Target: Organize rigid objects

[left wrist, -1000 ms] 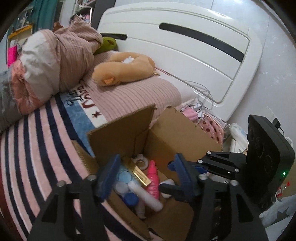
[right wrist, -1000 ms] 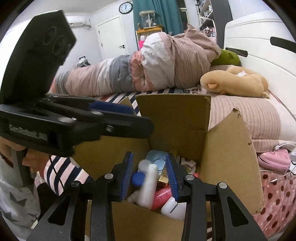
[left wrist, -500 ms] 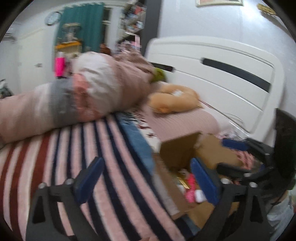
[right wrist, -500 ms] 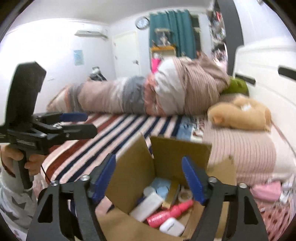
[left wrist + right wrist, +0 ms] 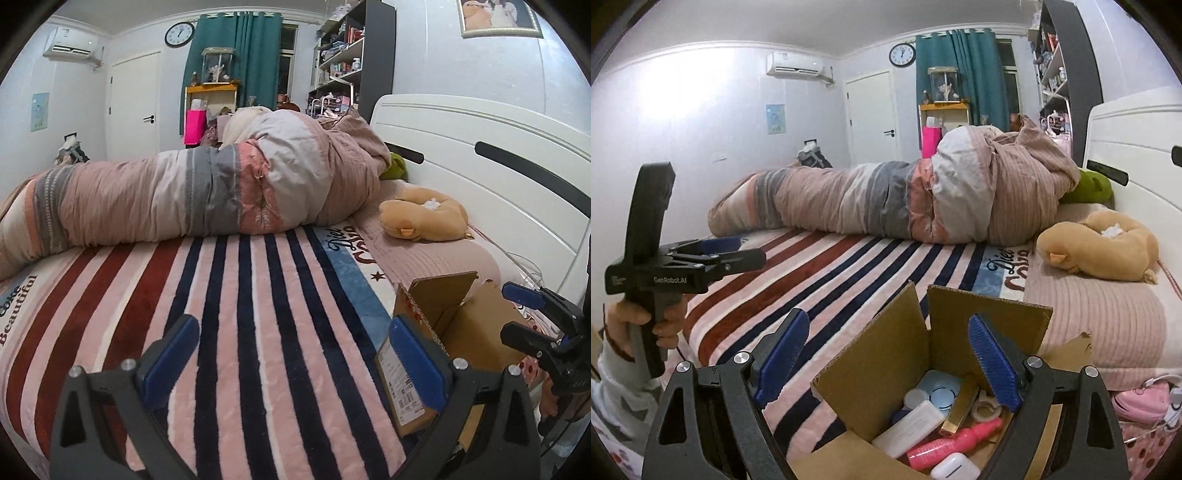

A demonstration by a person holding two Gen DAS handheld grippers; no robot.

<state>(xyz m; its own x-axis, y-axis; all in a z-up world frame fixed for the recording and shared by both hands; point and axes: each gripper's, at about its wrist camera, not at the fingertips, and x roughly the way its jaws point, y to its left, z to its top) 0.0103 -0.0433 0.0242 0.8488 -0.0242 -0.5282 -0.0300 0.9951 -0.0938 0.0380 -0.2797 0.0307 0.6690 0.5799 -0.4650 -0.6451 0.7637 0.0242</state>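
Cardboard box [image 5: 923, 373] sits at the near right edge of the striped bed [image 5: 240, 314], flaps up, holding a pink bottle [image 5: 955, 441], white case [image 5: 955, 468], white bottle [image 5: 910, 428], gold tube [image 5: 962, 408] and tape roll [image 5: 986, 404]. Both grippers are empty, jaws spread wide — the right gripper [image 5: 886, 362] above the box, the left gripper [image 5: 291, 354] over bare blanket to the left. Likely risk: a jaw snagging a raised flap on the way in and tipping the box off the soft bed edge — or a smooth bottle slipping from the pads.
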